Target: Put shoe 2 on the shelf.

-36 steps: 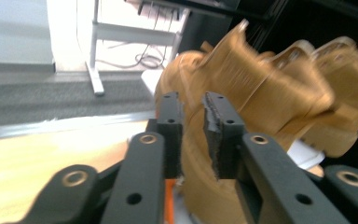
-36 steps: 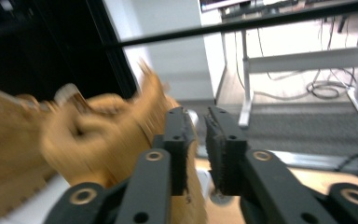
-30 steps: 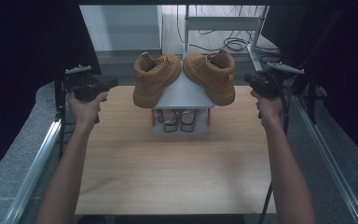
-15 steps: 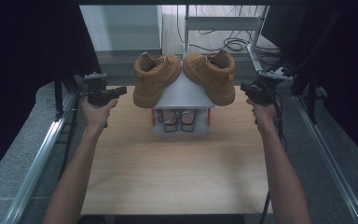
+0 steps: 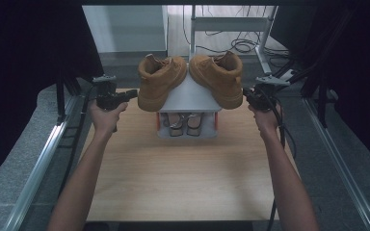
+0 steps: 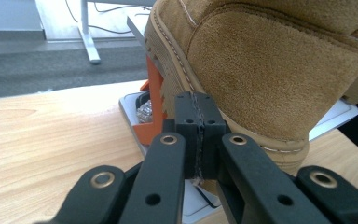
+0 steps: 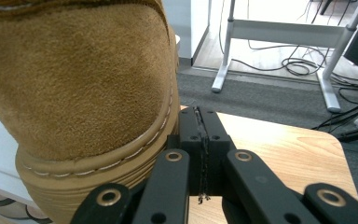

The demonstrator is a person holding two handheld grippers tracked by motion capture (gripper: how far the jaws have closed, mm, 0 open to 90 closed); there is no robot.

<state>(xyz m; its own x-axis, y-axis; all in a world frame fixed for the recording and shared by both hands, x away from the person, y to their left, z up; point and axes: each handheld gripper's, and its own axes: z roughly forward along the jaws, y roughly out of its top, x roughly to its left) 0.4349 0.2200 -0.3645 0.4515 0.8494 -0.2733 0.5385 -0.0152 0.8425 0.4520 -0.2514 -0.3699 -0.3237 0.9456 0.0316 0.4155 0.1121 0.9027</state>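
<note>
Two tan suede boots sit on top of a small grey shoe rack (image 5: 189,94) at the far middle of the wooden table. My left gripper (image 5: 134,92) is shut and empty, its tip just beside the heel of the left boot (image 5: 160,83). The left gripper view has the closed jaws (image 6: 198,109) right in front of that boot's heel (image 6: 270,70). My right gripper (image 5: 245,92) is likewise shut and empty, close to the sole of the right boot (image 5: 219,77). In the right gripper view the jaws (image 7: 200,122) lie alongside the boot's heel (image 7: 74,79); touching or apart, I cannot tell.
The rack has orange side posts (image 6: 154,93), and a pair of sandals (image 5: 185,121) lies on its lower shelf. Bare wooden table (image 5: 183,173) stretches toward the person. Metal rails (image 5: 38,163) flank the table. A white desk frame (image 7: 279,32) and cables stand beyond.
Both hands have moved inward toward the boots and slightly down. The grippers now sit close beside the two heels.
</note>
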